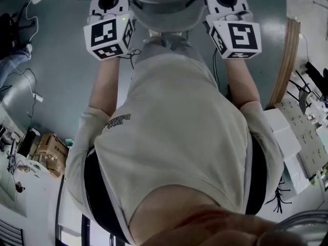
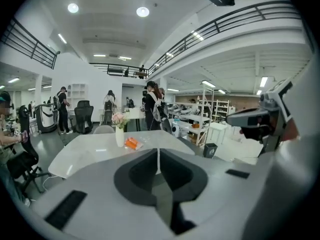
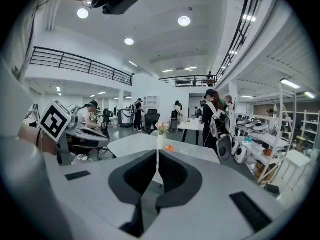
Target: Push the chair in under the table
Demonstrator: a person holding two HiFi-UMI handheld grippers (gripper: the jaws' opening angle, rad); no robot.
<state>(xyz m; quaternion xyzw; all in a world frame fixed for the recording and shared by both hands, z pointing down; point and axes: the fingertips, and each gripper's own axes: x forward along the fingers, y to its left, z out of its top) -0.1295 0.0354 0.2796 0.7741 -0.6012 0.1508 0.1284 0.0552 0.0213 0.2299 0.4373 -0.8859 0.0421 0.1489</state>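
My left gripper is shut, its jaws meeting in a thin line with nothing between them. The right gripper is shut and empty too. Both point toward a white table a little ahead and below. On the table stand a vase of pink flowers and an orange packet. In the head view the two marker cubes flank a light grey rounded shape, perhaps the chair's back. The jaw tips are cut off at that view's top edge.
Several people stand among desks and dark office chairs behind the table. A seated person is at the left. Shelves with white devices line the right. Cardboard boxes and cables lie on the floor beside me.
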